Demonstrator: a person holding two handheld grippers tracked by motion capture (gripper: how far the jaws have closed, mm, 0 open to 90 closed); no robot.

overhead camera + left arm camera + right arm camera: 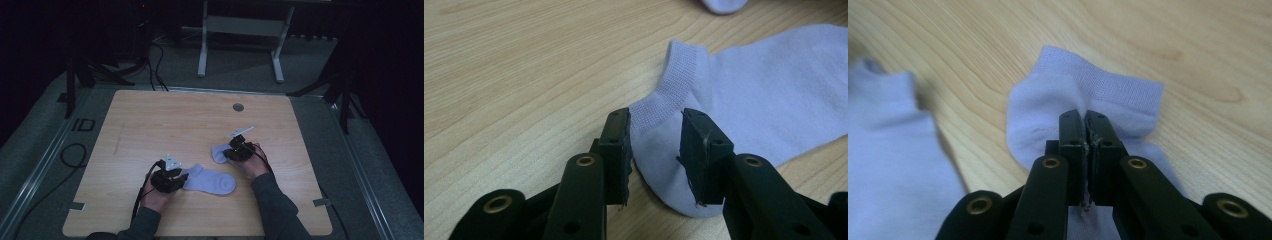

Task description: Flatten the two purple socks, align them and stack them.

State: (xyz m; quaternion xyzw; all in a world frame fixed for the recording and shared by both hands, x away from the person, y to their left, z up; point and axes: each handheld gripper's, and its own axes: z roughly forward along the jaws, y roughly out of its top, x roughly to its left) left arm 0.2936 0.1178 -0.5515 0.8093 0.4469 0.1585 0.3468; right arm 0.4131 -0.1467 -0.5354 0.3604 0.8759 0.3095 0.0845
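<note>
Forearms: two dark-sleeved forearms are coming in from the near edge of the surface (150, 115) in the high view, each hand carrying a gripper.
Left tongs (655, 150): they are sitting part-way apart, straddling the heel end of the near sock (774, 95); the pale fabric is lying between the pads, and it looks as if the left pad is brushing the cuff edge, though whether the pads are actually pressing is hard to tell from this angle.
Left tongs from above (181, 176): they are resting low at the near left of the surface, pointing right at the sock's cuff end.
Near sock (212, 180): this lavender ankle sock is lying flat on the wood, stretching rightward from the left tongs, toe towards the middle of the near half.
Right tongs (1084, 150): the jaws are standing pressed together, pinching a ridge of the far sock (1088, 85) just below its ribbed cuff, so the cloth is puckering up around them.
Right tongs from above (231, 152): they are sitting farther back and right of centre, over the second sock.
Far sock (219, 153): it is lying just beyond the near one, close by but apart.
Surface: light wood grain is running under both socks.
</note>
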